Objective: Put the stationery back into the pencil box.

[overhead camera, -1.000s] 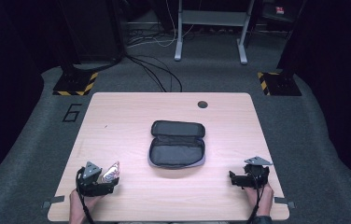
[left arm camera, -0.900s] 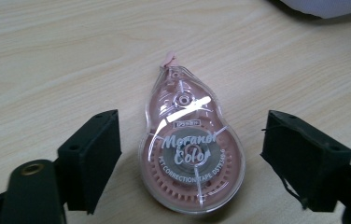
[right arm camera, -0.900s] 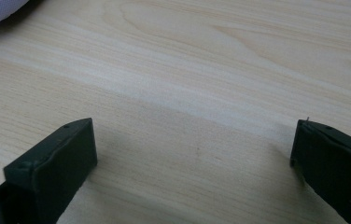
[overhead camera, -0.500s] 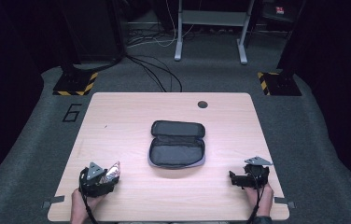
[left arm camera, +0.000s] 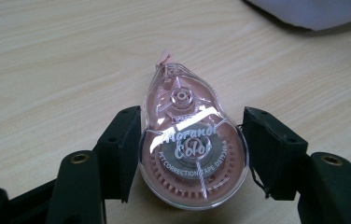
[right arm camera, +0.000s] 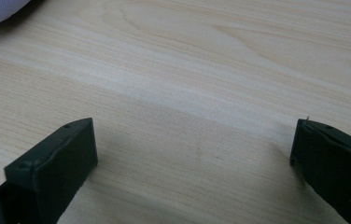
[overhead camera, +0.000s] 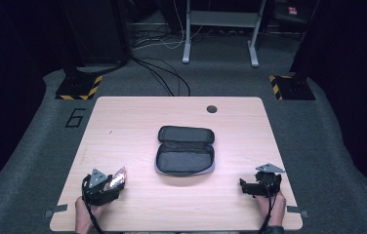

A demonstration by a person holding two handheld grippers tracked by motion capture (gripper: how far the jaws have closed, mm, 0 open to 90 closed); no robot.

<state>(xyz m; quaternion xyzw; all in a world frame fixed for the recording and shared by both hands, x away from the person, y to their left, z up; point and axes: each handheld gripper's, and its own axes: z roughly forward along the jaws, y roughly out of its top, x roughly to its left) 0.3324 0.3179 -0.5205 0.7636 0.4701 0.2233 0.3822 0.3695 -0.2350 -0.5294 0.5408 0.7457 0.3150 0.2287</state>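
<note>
Fingers (left arm camera: 122,154) of left gripper (left arm camera: 192,158) have just been closing, now clamping correction tape (left arm camera: 192,154); right gripper (right arm camera: 192,163) idling agape. Next: lifting toward open case (overhead camera: 185,157).

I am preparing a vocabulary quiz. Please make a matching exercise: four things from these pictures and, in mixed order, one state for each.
1. left gripper
2. right gripper
3. case
4. tape roller

a. lies unzipped in mid-table
b. pink, in a clear shell
c. jaws wide apart, nothing between them
d. jaws closed on something

Pairs: 1-d, 2-c, 3-a, 4-b
</note>
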